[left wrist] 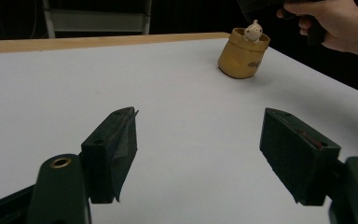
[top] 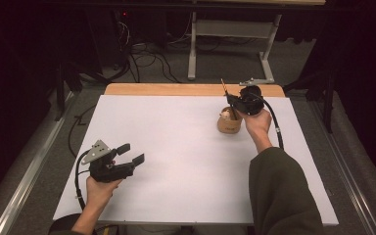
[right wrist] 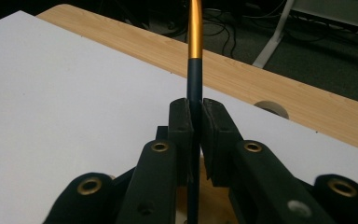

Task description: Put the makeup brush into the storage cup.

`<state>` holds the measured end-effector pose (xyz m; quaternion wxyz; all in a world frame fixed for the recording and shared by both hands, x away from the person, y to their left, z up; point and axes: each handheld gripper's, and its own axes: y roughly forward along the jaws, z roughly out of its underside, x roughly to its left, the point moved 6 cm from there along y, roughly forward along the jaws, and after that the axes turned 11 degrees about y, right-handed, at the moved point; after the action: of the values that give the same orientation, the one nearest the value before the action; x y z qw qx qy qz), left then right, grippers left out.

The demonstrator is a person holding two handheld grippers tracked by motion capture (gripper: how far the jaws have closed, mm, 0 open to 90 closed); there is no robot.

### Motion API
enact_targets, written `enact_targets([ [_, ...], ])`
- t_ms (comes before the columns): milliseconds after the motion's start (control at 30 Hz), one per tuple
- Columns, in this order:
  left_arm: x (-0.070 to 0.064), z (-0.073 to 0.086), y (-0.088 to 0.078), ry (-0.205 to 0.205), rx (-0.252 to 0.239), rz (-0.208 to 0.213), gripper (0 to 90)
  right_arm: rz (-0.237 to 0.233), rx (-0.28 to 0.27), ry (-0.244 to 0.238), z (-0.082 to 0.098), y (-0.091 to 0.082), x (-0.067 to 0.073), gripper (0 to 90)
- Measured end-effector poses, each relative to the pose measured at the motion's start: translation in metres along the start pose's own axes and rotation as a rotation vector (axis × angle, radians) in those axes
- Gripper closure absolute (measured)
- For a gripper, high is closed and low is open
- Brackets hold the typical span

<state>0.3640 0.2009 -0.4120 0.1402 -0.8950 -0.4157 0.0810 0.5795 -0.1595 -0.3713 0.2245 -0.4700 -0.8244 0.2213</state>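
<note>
A tan pot-shaped holder [top: 228,125] with a small pale figure [left wrist: 252,31] on its rim stands far right on the white table [top: 176,147]. My right gripper [top: 232,102] hovers just above the holder, shut on a thin pen [top: 223,87] with an orange upper part and a dark blue lower part. In the right gripper view the pads of my right gripper [right wrist: 195,106] squeeze the pen [right wrist: 195,32], which stands upright. My left gripper [top: 132,153] rests low at the near left, open, with nothing between its fingers. From the left gripper [left wrist: 199,115] the holder [left wrist: 242,58] lies far ahead.
A wooden strip [top: 191,89] runs along the table's far edge, with a round hole [right wrist: 271,108] in it. Behind it a grey desk frame [top: 192,49] and cables [top: 152,61] stand on the floor. Bare white surface lies between the two grippers.
</note>
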Motion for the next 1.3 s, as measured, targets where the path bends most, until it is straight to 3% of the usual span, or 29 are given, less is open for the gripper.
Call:
enact_targets([
  [733,-0.001,0.000,0.000,0.001,-0.001,0.001,27.9,0.003,0.031,0.020,0.010,-0.004,-0.007,84.2],
  [1300,-0.001,0.000,0.000,0.005,0.003,0.000,27.9,-0.027,0.022,0.047,0.014,-0.020,-0.009,71.5],
])
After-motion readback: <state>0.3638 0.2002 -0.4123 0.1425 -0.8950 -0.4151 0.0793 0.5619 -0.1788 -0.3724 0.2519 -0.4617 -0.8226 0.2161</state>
